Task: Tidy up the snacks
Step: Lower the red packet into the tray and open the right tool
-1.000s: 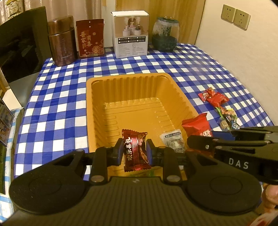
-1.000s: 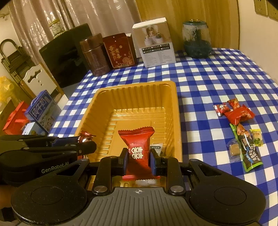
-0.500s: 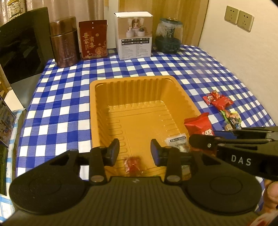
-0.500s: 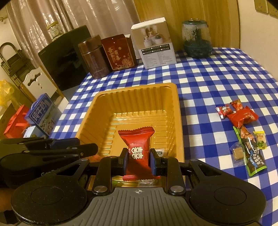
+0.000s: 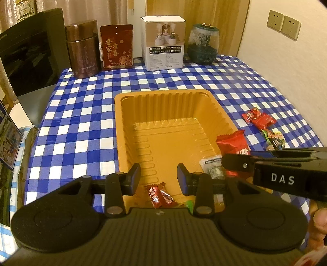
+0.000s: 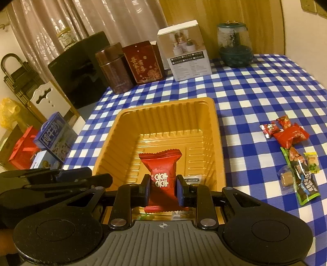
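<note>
Dropped from L gripper [image 5: 159, 177] – jaws parted, empty – dark-red candy [image 5: 160, 196] lies in orange tray [image 5: 163, 94]; R gripper [image 6: 163, 190] pinches red snack [image 6: 161, 177].

A blue-and-white checked tabletop [image 5: 85, 114] is seen under warm light. Sheer curtains [image 6: 106, 22] and wooden panelling [image 6: 190, 12] are set behind; wall sockets [image 5: 284, 25] are mounted on the cream wall [image 5: 286, 67].
</note>
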A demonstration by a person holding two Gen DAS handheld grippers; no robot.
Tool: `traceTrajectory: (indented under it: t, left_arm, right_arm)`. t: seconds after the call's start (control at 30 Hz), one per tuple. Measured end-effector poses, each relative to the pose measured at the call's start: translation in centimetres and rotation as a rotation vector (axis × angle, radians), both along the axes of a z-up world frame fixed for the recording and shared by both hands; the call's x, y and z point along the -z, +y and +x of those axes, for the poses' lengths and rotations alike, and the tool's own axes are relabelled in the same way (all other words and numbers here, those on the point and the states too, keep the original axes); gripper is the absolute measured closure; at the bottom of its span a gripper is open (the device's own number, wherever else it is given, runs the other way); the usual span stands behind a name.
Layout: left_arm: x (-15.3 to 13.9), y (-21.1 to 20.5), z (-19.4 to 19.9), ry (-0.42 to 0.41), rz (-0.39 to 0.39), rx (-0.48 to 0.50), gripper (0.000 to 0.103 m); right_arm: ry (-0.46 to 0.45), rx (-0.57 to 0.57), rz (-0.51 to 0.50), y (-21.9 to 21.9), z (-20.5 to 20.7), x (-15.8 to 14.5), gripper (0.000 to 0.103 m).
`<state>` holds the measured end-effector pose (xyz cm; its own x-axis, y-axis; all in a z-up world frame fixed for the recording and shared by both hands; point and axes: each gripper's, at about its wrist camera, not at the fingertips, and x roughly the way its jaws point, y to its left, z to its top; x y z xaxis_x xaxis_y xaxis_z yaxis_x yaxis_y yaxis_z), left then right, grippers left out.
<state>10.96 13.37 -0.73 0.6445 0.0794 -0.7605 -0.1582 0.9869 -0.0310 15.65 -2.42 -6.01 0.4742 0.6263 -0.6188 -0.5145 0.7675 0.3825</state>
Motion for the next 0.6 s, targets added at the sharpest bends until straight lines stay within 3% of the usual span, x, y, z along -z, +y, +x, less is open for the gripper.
traceTrajectory:
  t: [0.1, 0.17, 0.2, 0.6]
  left_arm:
    - [0.0, 0.1, -0.1, 0.003, 0.001, -0.003, 0.067]
    - [0.0, 0.2, -0.3, 0.004, 0.0, -0.007, 0.067]
    - [0.0, 0.2, -0.3, 0.004, 0.0, -0.008, 0.067]
    - [-0.5, -0.6, -0.6, -0.002, -0.001, 0.004, 0.067]
  right_arm:
    - [0.017, -0.013, 0.048, -0.1, 0.2, 0.0, 0.074]
    - [0.013, -0.009, 0.075, -0.3, 0.3, -0.2, 0.043]
    - [0.003, -0.001, 0.082, -0.4, 0.2, -0.3, 0.038]
    - [-0.018, 0.064, 0.07, -3.2, -0.5, -1.0, 0.037]
